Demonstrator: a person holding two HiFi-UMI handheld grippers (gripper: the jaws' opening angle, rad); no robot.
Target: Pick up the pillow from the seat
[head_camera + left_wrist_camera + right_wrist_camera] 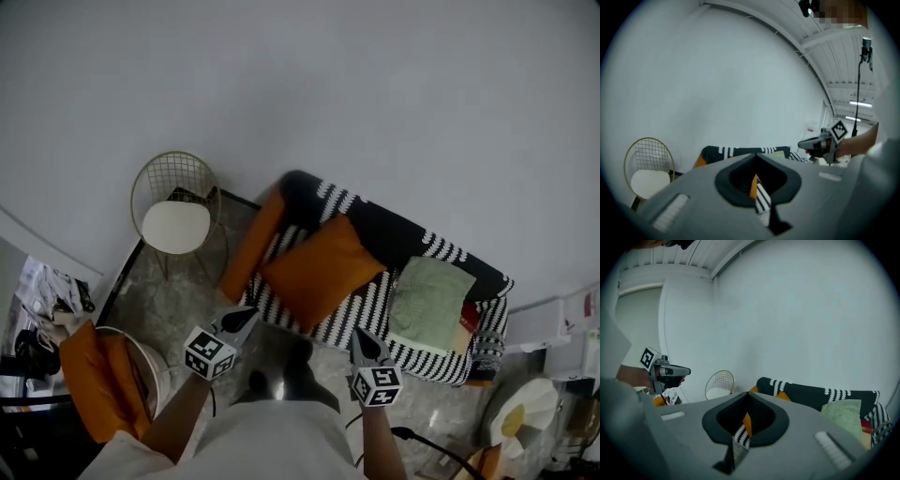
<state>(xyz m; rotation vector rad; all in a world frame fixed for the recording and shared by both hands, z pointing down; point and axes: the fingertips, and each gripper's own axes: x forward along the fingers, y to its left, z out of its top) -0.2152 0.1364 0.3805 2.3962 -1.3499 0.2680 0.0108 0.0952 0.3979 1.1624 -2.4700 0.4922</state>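
Observation:
An orange square pillow (321, 269) lies on the seat of a black-and-white striped sofa (427, 354), leaning toward its backrest. A long orange cushion (251, 246) stands at the sofa's left arm and a green pillow (431, 304) lies on the right half. My left gripper (246, 318) is shut and empty, hovering just short of the sofa's front edge, left of the orange pillow. Also shut and empty, my right gripper (362, 341) hangs in front of the sofa's middle. In the gripper views the shut jaws (757, 157) (747, 394) point over the sofa, a sliver of orange pillow (746, 423) showing through.
A gold wire chair with a white seat (175, 216) stands left of the sofa. A round chair with orange cushions (98, 380) and clutter (42, 300) are at the lower left. The person's feet (281, 380) stand on the marbled floor before the sofa. White objects (525, 417) crowd the lower right.

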